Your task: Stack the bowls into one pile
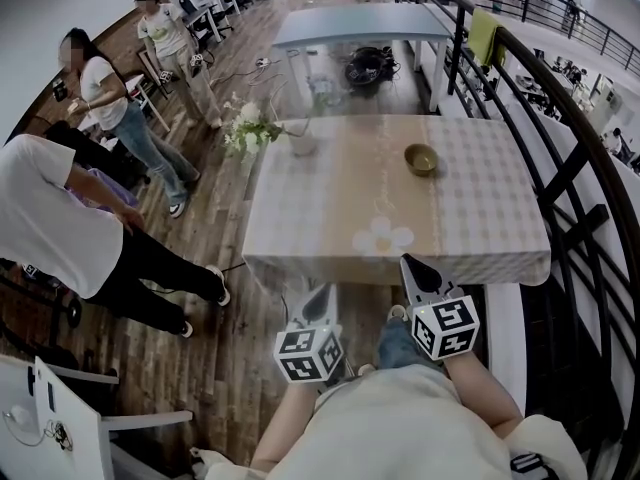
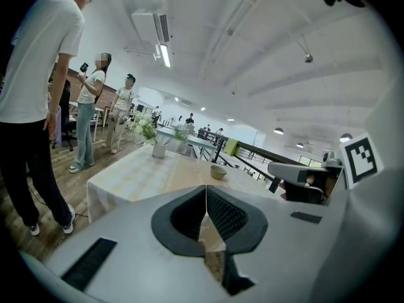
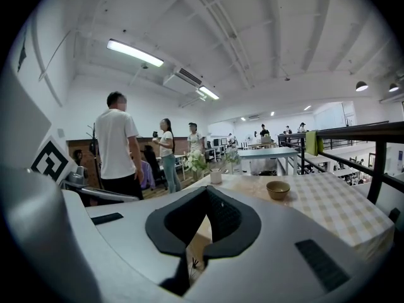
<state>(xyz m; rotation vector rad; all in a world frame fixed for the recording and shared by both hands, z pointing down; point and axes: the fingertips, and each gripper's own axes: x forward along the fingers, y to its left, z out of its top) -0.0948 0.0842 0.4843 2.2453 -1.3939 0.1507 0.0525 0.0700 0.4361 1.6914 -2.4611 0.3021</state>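
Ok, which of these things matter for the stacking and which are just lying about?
For the job: bowl on the table; left hand-held gripper and right hand-held gripper, both shut and empty.
Just around: vase of flowers on the same table; bystanders at the left; railing at the right.

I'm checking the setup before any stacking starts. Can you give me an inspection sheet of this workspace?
Surface: table under a checked cloth, mostly bare.
Job's things: one bowl toward the far right; whether more are nested in it cannot be told.
Clutter: flower vase at the far left corner.
Grippers: left gripper and right gripper both shut, nothing between the fingers, held at the table's near edge.
Cables: one cable on the floor left of the table.
Surroundings: people standing at the left; railing at the right; second table beyond.
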